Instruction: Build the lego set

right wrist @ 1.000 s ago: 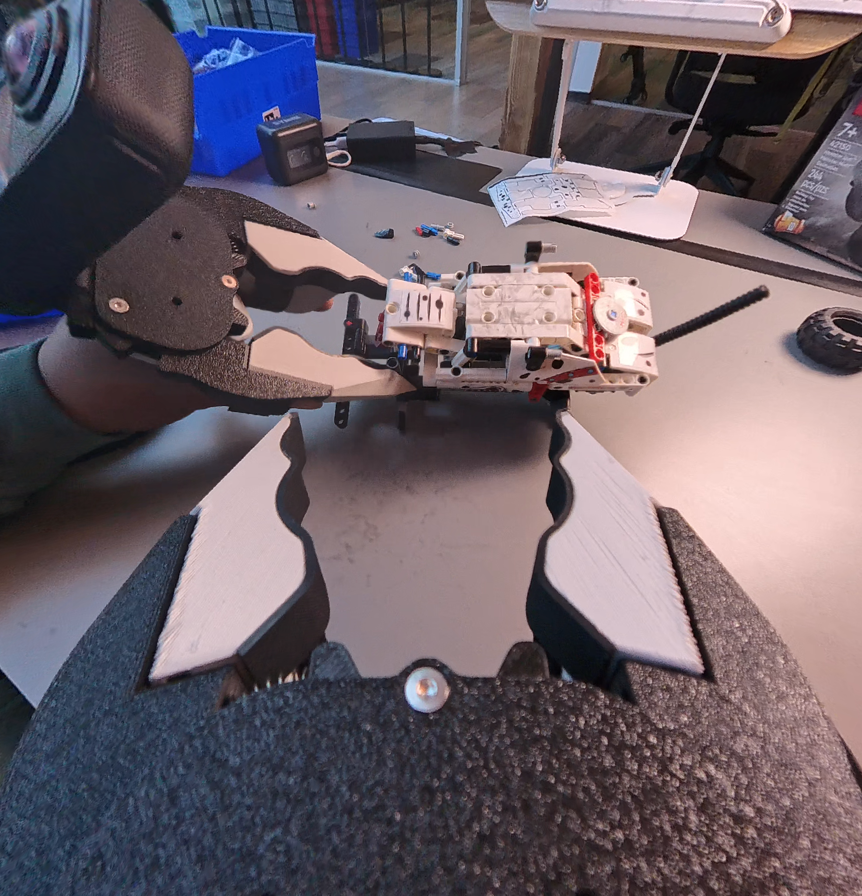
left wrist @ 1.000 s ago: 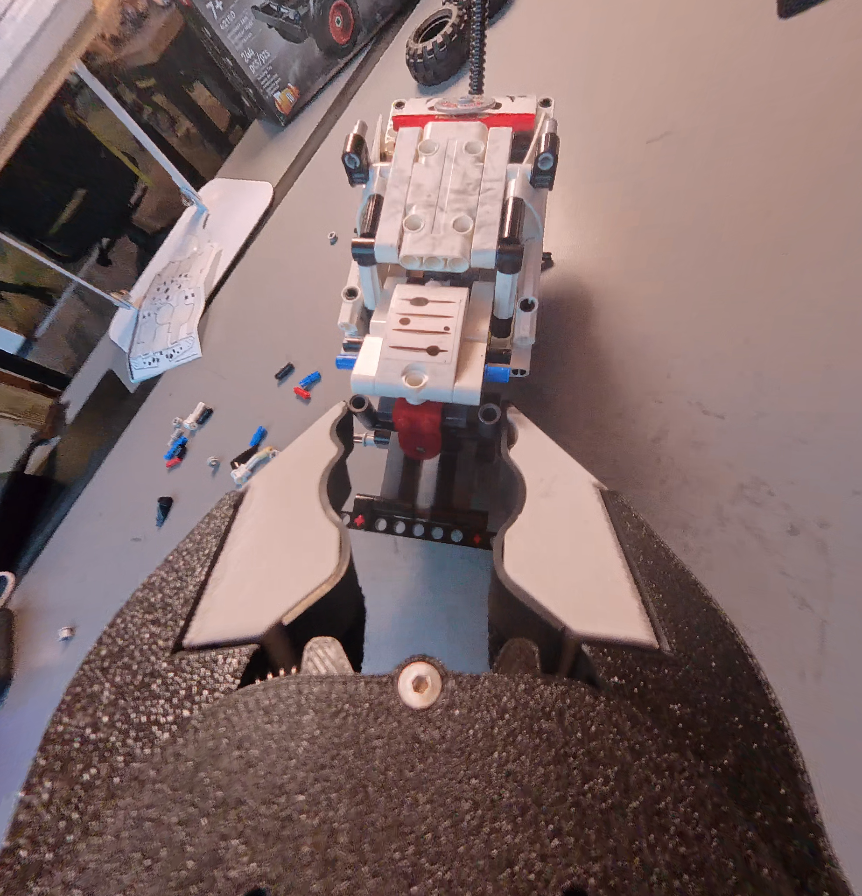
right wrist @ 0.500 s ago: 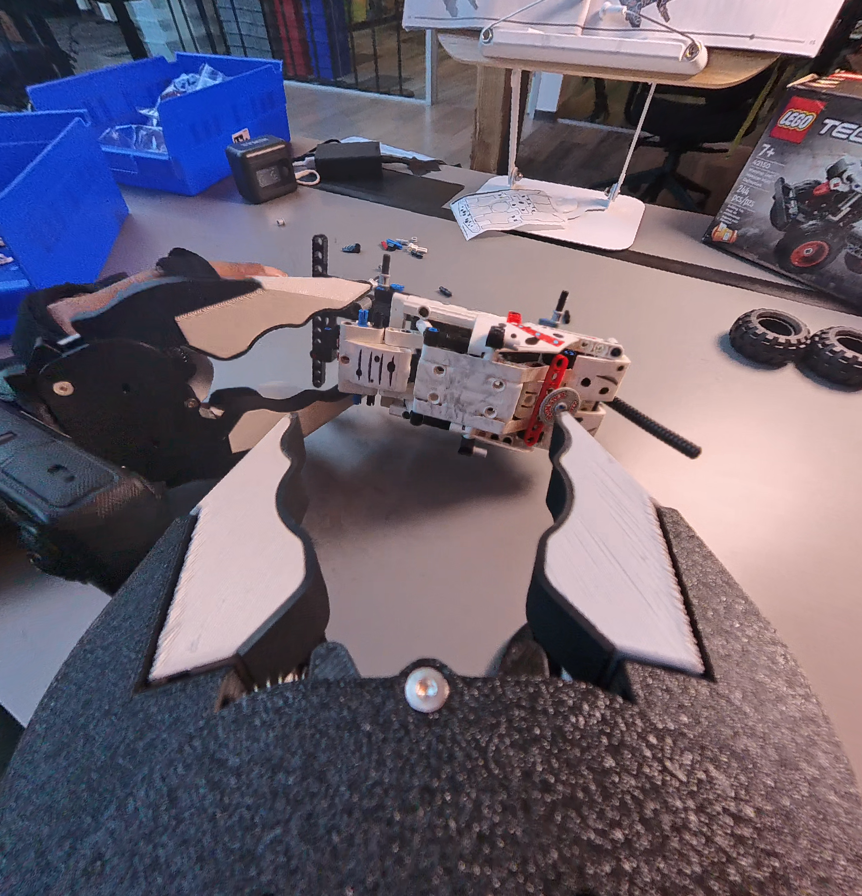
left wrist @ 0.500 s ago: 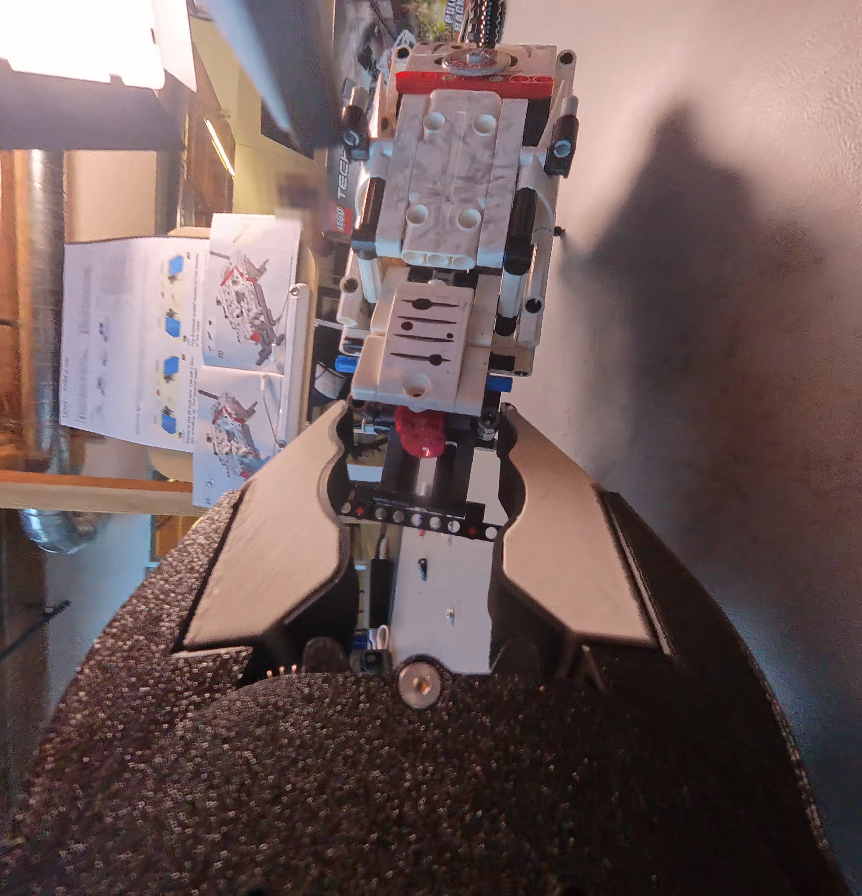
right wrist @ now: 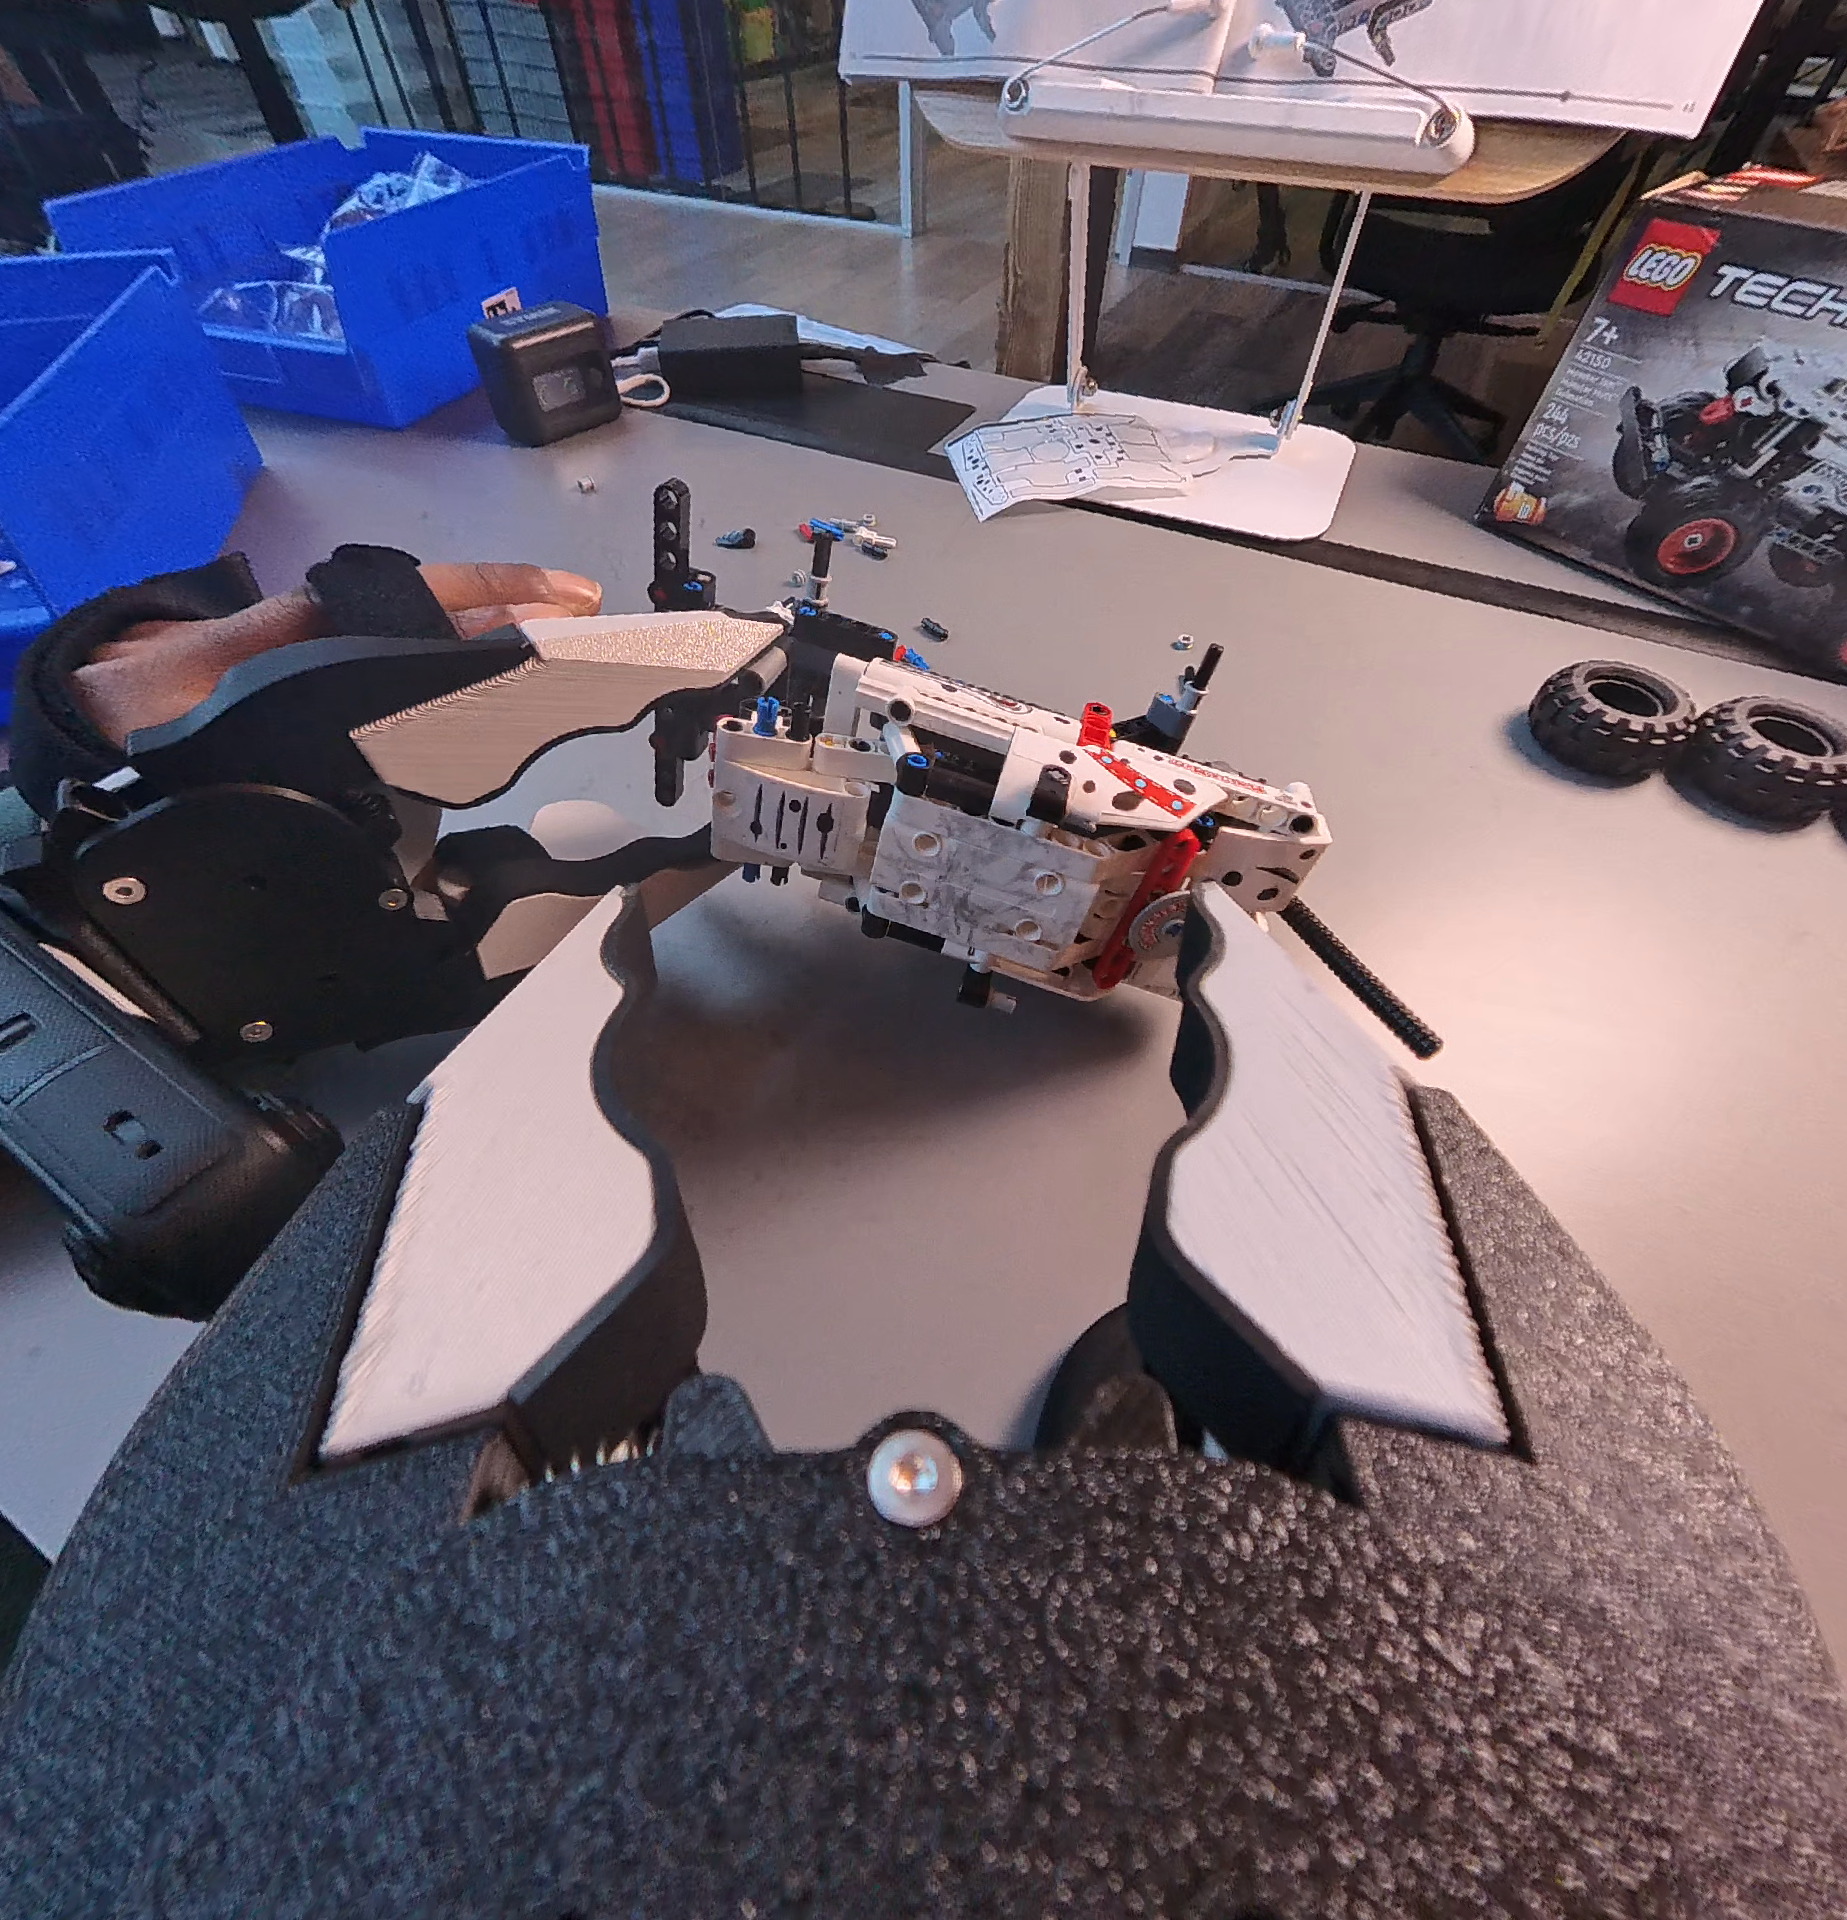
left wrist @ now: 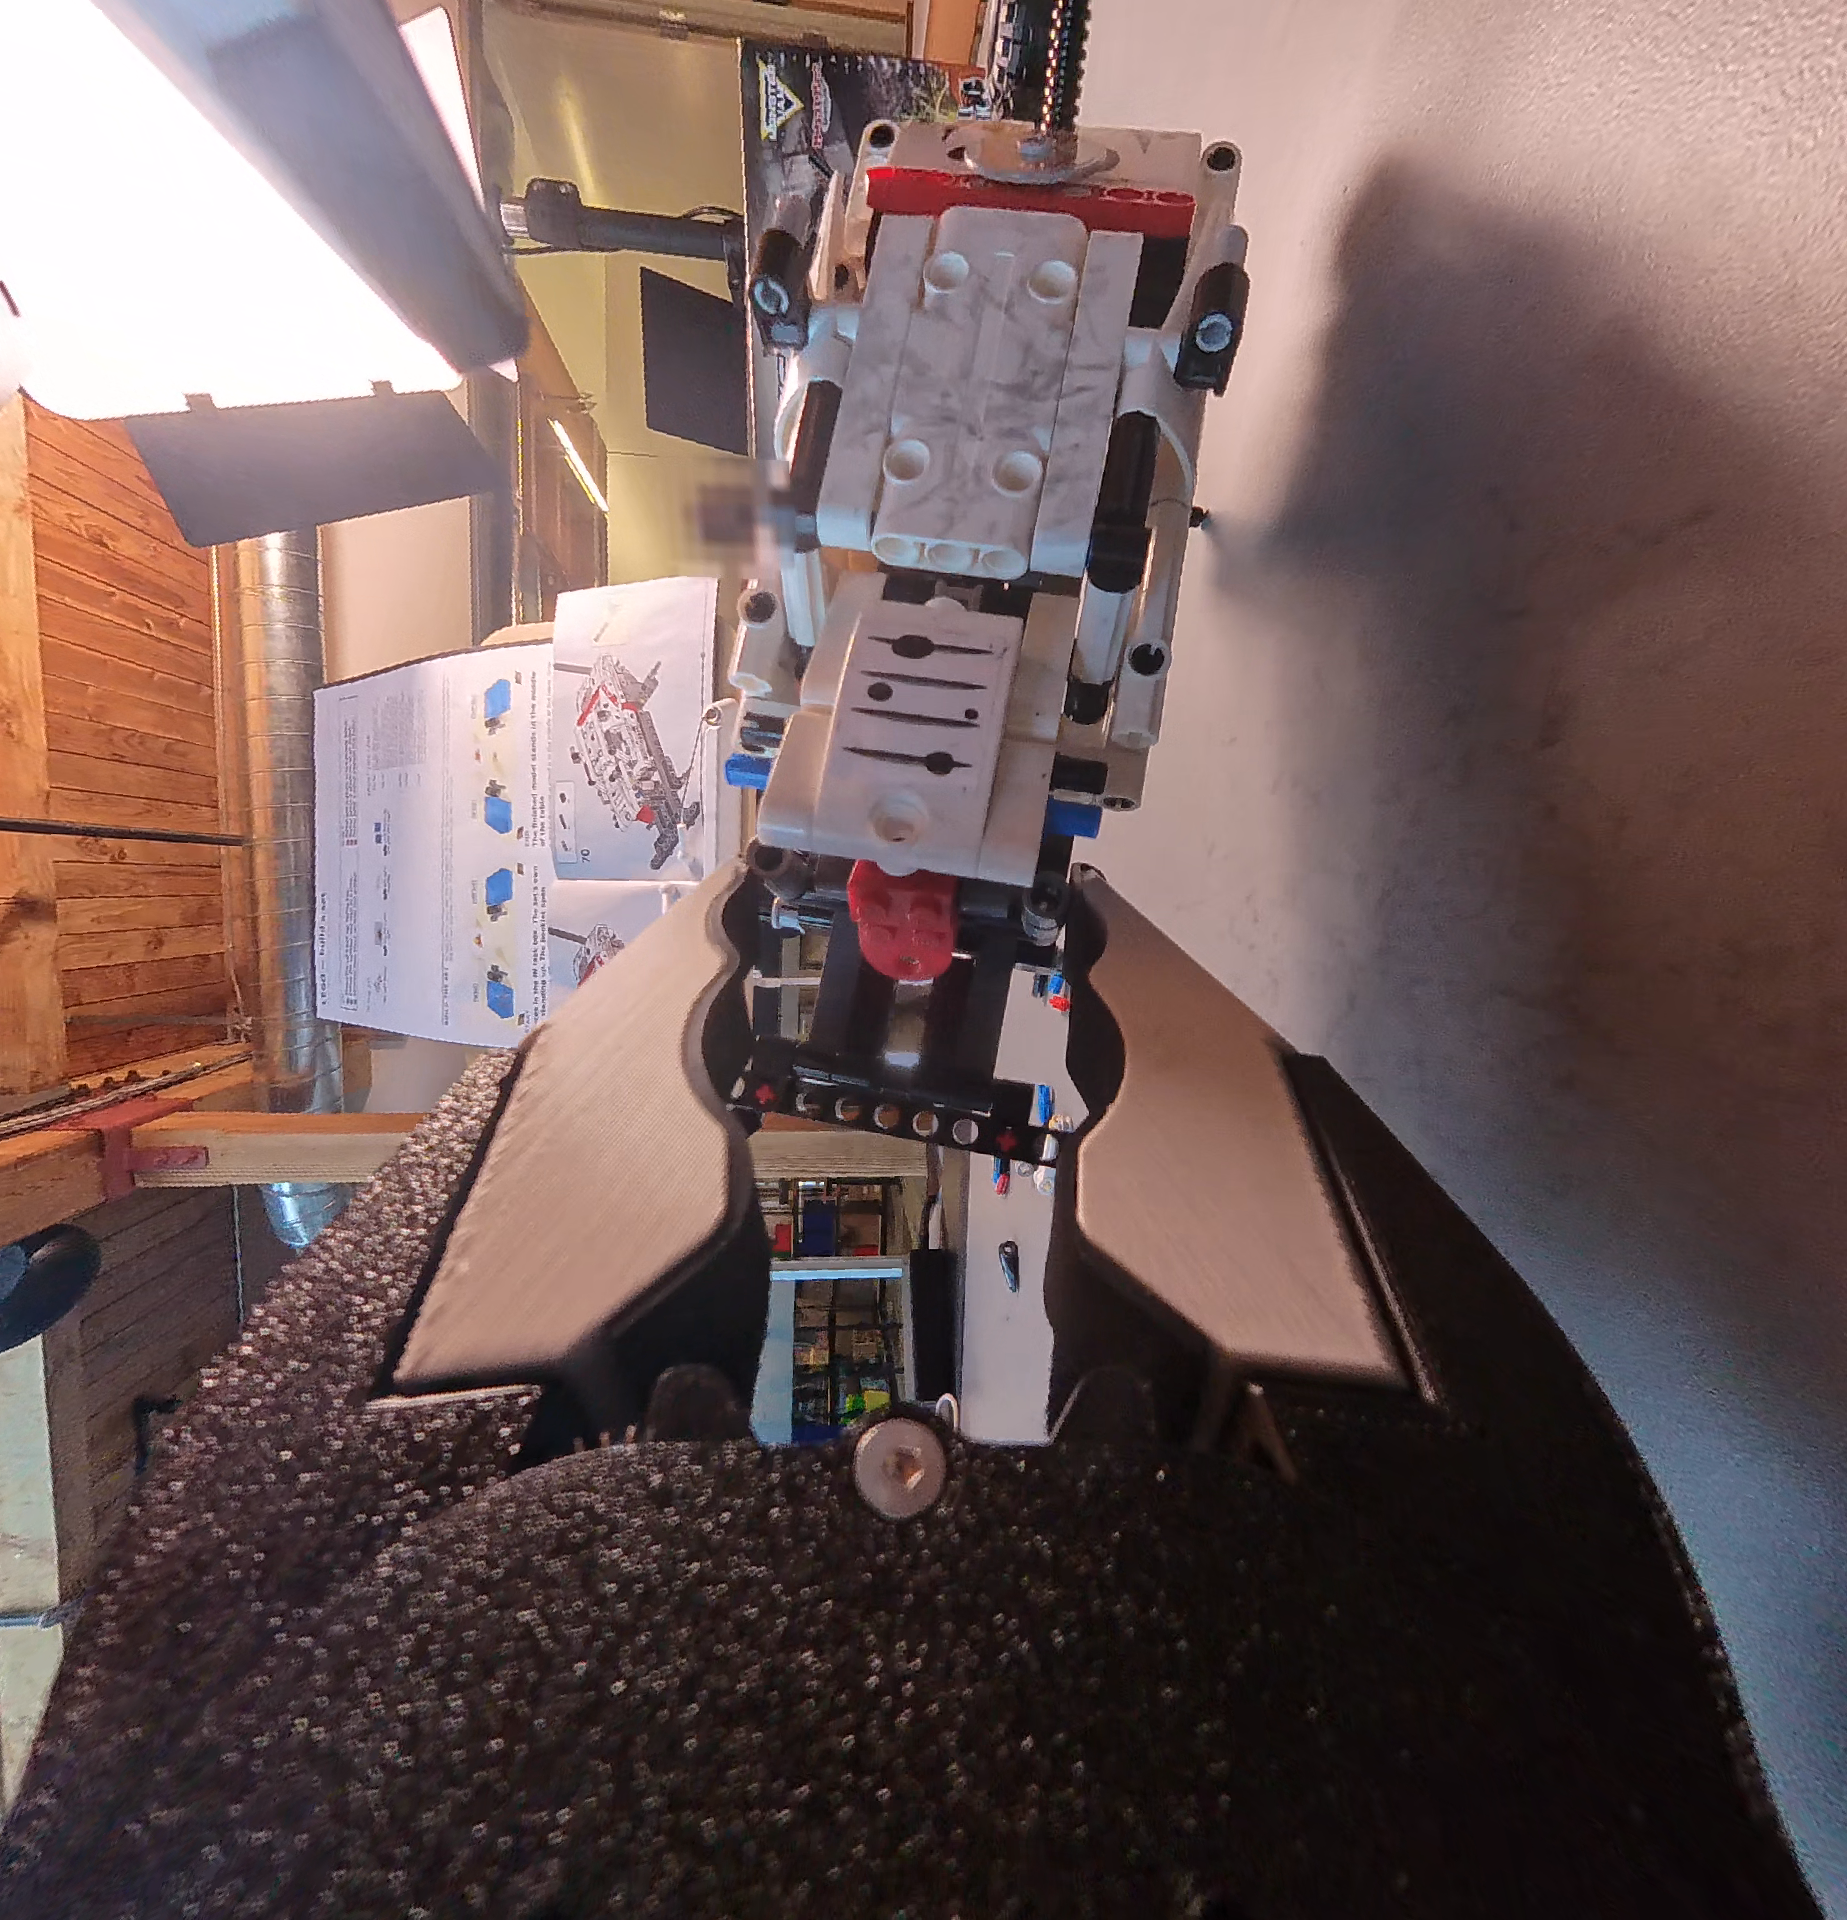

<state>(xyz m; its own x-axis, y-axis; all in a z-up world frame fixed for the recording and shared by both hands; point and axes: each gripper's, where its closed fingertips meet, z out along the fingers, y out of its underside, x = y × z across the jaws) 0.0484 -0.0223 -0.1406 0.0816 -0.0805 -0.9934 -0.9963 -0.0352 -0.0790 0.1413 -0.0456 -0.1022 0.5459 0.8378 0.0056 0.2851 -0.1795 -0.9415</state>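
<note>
The white, black and red lego truck model hangs above the grey table, rolled onto its side. My left gripper is shut on the black beam frame at the model's near end; it also shows in the right wrist view, with a hand behind it. A long black ribbed rod sticks out of the model's far end. My right gripper is open and empty, its fingertips just in front of the model, one at each end of the body.
Two black tyres and the set's box lie at the right. Small loose pins and a sticker sheet lie behind the model by a white instruction stand. Blue bins stand at the far left. The grippers' ends are close to 11 centimetres from one another.
My left gripper has rolled about a quarter turn and lifted, turning the model from upright onto its side. My right gripper has come closer to the model, still open.
</note>
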